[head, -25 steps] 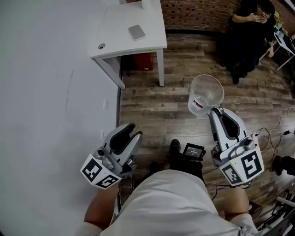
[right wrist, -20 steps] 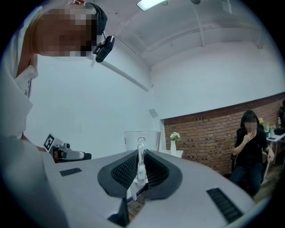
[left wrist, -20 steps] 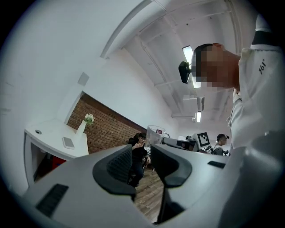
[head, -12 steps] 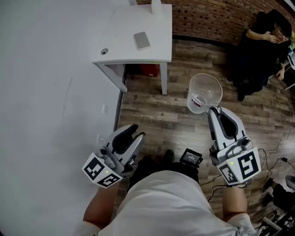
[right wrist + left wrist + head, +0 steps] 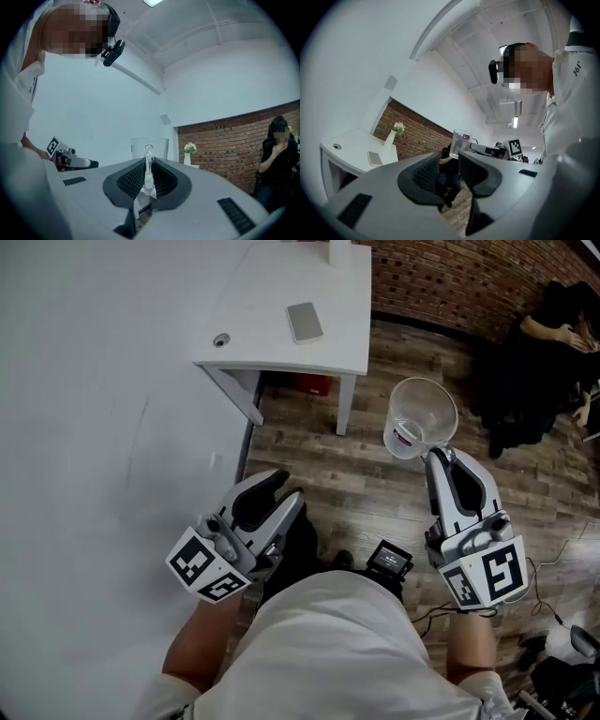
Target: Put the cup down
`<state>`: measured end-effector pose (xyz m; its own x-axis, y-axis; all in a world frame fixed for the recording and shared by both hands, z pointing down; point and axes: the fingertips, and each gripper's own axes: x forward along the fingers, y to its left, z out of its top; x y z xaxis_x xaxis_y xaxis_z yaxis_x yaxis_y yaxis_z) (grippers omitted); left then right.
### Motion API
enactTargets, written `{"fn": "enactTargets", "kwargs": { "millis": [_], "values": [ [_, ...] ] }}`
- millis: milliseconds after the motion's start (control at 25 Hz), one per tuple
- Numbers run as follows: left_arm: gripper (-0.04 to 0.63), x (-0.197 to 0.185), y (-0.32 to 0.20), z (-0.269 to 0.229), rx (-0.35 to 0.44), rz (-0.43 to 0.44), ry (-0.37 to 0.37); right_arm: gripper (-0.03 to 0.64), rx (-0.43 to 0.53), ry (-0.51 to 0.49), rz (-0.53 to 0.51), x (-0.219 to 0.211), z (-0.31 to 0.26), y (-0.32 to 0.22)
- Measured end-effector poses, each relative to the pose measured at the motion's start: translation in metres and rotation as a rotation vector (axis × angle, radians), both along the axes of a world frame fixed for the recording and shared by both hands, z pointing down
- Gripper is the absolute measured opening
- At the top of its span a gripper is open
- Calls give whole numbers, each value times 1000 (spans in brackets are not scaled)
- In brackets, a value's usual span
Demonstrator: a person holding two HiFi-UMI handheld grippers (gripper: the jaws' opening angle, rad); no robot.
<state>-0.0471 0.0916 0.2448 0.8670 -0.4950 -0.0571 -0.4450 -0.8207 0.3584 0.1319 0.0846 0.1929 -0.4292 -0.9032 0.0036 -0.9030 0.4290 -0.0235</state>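
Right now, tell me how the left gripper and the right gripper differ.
The left gripper has its jaws apart with nothing between them; the right gripper has its jaws closed on the handle of the clear cup. The left gripper slants inward in the head view; the right gripper points nearly straight ahead. Both carry a marker cube.

Bright, even white light fills the room. A ceiling strip lamp glows in the left gripper view; a white ceiling panel flares at the right gripper view's top edge. Under the white tabletop a soft shadow lies on the brown wood-plank floor. Both gripper views bulge, corners black; the grey left gripper and grey right gripper blur up close. The clear plastic cup glints faintly.
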Motion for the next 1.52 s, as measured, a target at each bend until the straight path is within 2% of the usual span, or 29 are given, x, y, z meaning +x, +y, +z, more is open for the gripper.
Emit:
{"fn": "enactTargets", "kwargs": {
  "millis": [240,600,760,1000,1320,1520],
  "values": [
    [120,-28,-85,4,-11,30,17,31,-13,24,20,-33,3,-73],
    [120,-74,-185,11,-23,52,-17,31,-24,23,28,-74,15,-167],
    [120,-75,-236,-3,-35,58,-30,31,-54,1,31,-74,9,-221],
    [120,-83,-238,19,-34,67,-11,31,-55,11,-2,-91,31,-232],
    [121,-47,-283,25,-87,14,-30,31,-108,-8,-81,-63,46,-294],
    [121,-45,-290,38,-89,-12,-22,31,-112,-5,-106,-63,58,-305]
  ]
}}
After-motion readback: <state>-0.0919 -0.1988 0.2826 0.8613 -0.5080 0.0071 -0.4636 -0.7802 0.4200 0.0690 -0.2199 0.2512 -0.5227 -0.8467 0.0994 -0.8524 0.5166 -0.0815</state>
